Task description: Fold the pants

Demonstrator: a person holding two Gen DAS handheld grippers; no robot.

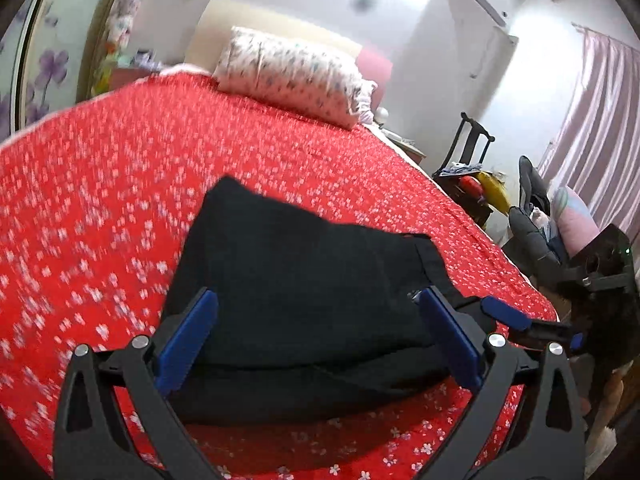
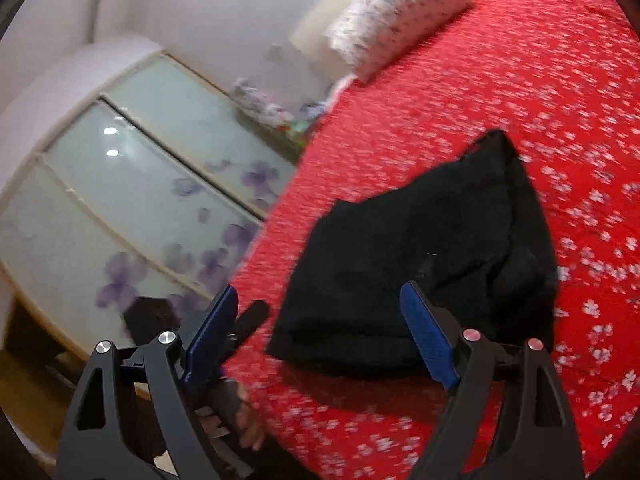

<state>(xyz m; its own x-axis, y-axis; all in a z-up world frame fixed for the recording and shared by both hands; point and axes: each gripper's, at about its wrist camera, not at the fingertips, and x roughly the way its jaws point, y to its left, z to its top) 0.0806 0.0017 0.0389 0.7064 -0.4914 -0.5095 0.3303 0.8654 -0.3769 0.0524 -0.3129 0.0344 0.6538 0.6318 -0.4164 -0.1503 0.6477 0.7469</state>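
Black pants (image 1: 300, 272) lie folded into a thick bundle on a red bedspread (image 1: 100, 200) with small white flowers. My left gripper (image 1: 318, 340) hovers over the bundle's near edge, open, its blue pads (image 1: 188, 344) wide apart and not pressing the cloth. To its right, at the bed's edge, is my right gripper (image 1: 540, 328). In the right wrist view the pants (image 2: 420, 248) lie ahead. The right gripper (image 2: 320, 336) is open, one pad over the bundle's near corner and the other off the bedspread (image 2: 520, 80). Nothing is held.
A flowered pillow (image 1: 292, 76) lies at the head of the bed. A wardrobe with frosted sliding doors (image 2: 140, 192) stands along one side. On the other side are a cluttered dark chair (image 1: 472, 160) and pink curtains (image 1: 592, 120). A hand (image 2: 248, 420) shows below the bed's edge.
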